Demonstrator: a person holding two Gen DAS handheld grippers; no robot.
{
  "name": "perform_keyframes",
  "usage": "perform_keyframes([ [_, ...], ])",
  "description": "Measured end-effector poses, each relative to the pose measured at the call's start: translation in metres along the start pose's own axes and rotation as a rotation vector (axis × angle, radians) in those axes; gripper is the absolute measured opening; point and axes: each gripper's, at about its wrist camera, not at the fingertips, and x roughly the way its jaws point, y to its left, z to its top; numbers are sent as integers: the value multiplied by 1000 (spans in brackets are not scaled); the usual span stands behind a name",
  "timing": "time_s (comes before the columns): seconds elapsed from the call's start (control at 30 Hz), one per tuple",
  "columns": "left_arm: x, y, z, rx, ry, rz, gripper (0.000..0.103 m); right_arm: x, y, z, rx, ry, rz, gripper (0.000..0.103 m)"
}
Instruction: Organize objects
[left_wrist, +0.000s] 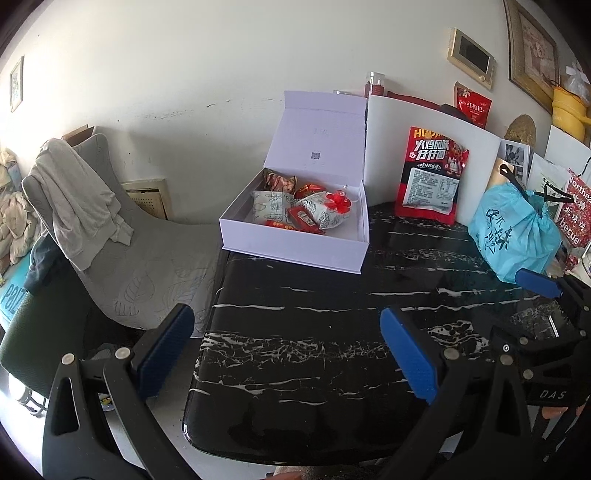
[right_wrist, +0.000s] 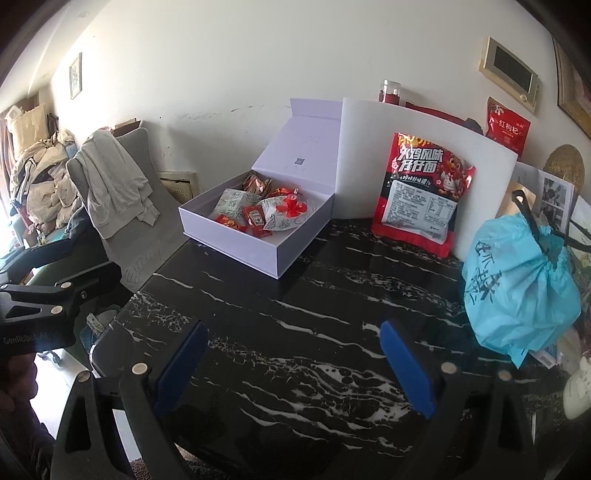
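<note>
Left wrist: left gripper (left_wrist: 286, 354) jaws wide, empty; right gripper (right_wrist: 293, 363) same.

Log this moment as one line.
left gripper open | right gripper open | box open, snacks inside | noodle bag outside

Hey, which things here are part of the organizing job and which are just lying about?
Likely the job:
open white box
small snack packets inside it
red noodle bag

Likely just lying about:
blue plastic bag
grey cloth on the chair
framed pictures
</note>
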Motion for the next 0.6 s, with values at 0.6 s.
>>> perform_keyframes([
  [0.6, 12, -1, -7, 13, 26, 54, 101, 12, -6, -14, 31, 22, 14, 95],
])
